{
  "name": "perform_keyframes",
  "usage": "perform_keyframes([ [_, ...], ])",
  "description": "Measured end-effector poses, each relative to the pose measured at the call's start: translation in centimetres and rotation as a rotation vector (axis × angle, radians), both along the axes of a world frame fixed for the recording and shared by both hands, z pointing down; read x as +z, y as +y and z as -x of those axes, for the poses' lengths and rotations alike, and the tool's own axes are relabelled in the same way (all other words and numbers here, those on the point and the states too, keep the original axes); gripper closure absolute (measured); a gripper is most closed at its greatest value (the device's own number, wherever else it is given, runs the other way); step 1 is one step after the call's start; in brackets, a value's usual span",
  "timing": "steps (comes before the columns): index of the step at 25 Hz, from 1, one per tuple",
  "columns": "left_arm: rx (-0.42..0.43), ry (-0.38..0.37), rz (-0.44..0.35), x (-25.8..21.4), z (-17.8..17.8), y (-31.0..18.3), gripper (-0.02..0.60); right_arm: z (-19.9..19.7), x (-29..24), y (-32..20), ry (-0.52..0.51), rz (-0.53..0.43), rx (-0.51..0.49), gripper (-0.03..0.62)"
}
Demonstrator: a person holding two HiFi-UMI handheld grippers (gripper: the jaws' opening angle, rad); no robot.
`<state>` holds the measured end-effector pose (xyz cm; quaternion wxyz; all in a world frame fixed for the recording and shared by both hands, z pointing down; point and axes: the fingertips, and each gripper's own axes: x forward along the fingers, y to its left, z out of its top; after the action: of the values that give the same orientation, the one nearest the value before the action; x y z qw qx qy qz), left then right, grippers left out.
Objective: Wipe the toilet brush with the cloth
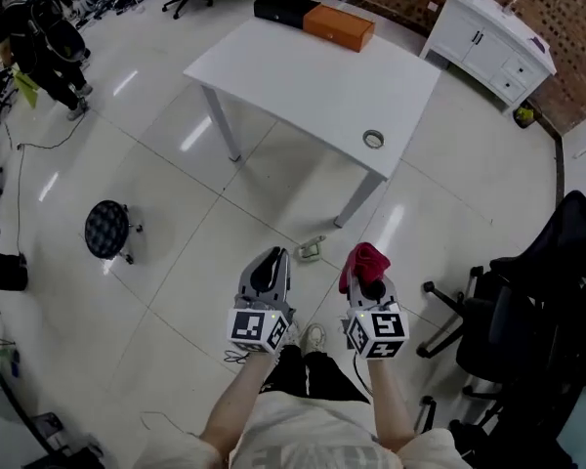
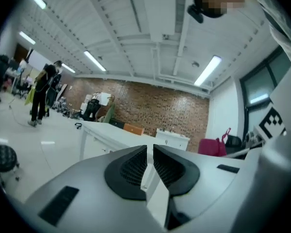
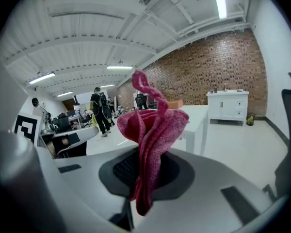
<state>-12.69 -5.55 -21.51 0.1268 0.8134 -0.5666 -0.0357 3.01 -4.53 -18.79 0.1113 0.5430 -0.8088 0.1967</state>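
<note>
Office floor, white table, left hand-held gripper closed, empty, right hand-held gripper clamping red cloth.

Two grippers: left gripper, right gripper. One cloth. One table. One stool. One cabinet.

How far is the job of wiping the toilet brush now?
Done: the red cloth is picked up, pinched in the right tool. In hand: only that cloth; the left tool is shut on nothing. Left: the wiping itself. No toilet brush can be made out in any view, so it must first be found and held.
</note>
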Motion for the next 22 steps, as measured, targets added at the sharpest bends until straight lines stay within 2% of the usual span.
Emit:
perform_keyframes([
  [2,-0.005,0.045,-0.042,-3.7,0.7,0.9,0.535,0.4,-3.0,0.7,-0.038,-0.035,-0.003,0.562],
  [4,0.008,0.042,-0.076,-5.7,0.9,2.1,0.535,0.7,-4.5,1.9,-0.025,-0.059,-0.01,0.562],
  [7,0.024,0.037,-0.101,-7.2,1.2,4.0,0.534,1.1,-6.2,4.0,-0.006,-0.088,-0.012,0.562],
  [12,0.023,0.057,-0.122,-8.3,1.2,8.5,0.534,0.8,-7.5,9.1,-0.068,-0.108,0.007,0.562],
  [18,-0.004,0.041,-0.161,-8.5,0.5,18.0,0.535,-0.6,-7.8,18.7,-0.102,-0.153,0.009,0.562],
  [22,-0.021,0.04,-0.185,-8.3,-1.0,27.6,0.535,-2.6,-7.6,28.1,-0.094,-0.182,-0.015,0.562],
])
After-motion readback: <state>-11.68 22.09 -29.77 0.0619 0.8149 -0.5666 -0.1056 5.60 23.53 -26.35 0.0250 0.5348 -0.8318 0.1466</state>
